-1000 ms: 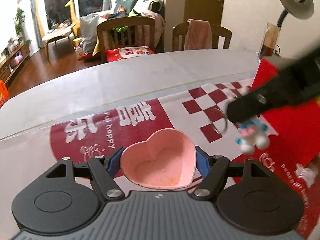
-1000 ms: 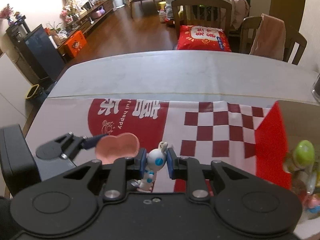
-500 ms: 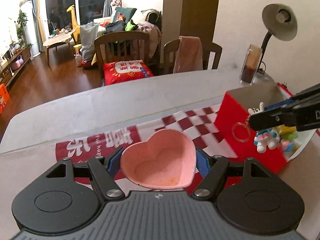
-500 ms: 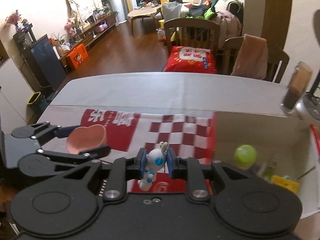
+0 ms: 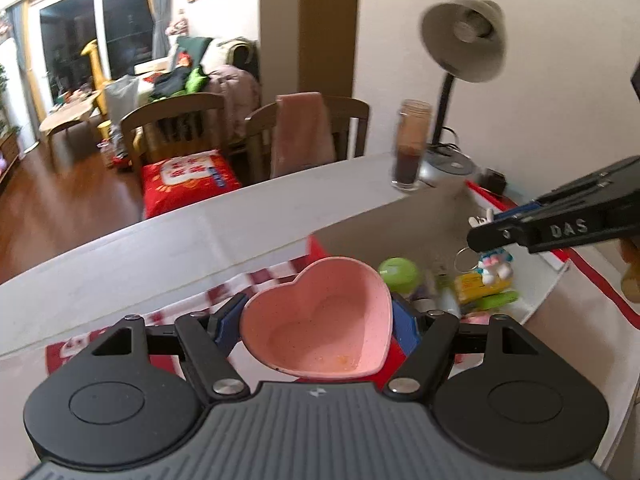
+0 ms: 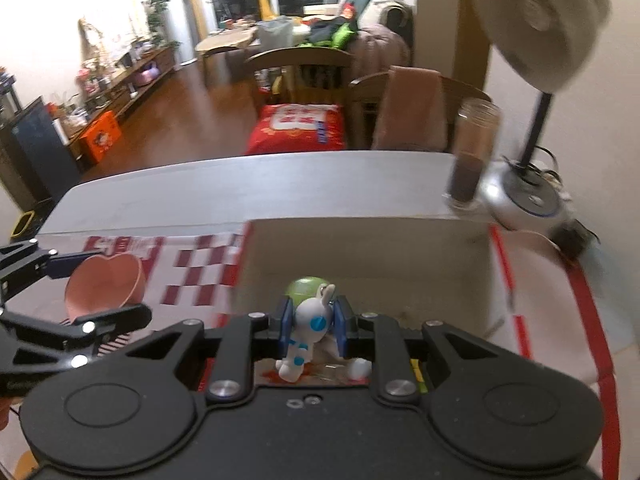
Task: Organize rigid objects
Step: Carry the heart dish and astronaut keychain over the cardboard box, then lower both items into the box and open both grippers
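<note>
My left gripper (image 5: 318, 320) is shut on a pink heart-shaped bowl (image 5: 320, 320) and holds it at the near left corner of an open red box (image 5: 348, 232). My right gripper (image 6: 311, 320) is shut on a small white and blue toy figure keychain (image 6: 306, 332) and holds it above the inside of the box (image 6: 360, 248). The figure (image 5: 494, 260) hangs over the box in the left wrist view, under the right gripper (image 5: 492, 232). The bowl (image 6: 104, 284) and left gripper (image 6: 60, 288) show at the left of the right wrist view.
The box holds a green round toy (image 5: 398, 272), a yellow piece (image 5: 476, 284) and other small things. A glass of dark drink (image 5: 412, 144) and a desk lamp (image 5: 464, 44) stand behind it. A red checked cloth (image 6: 192, 264) lies left of the box. Chairs (image 5: 176, 128) stand beyond the table.
Both grippers have moved right toward the box. The right gripper with the figure is now over the box's inside, and the bowl has reached the box's near corner.
</note>
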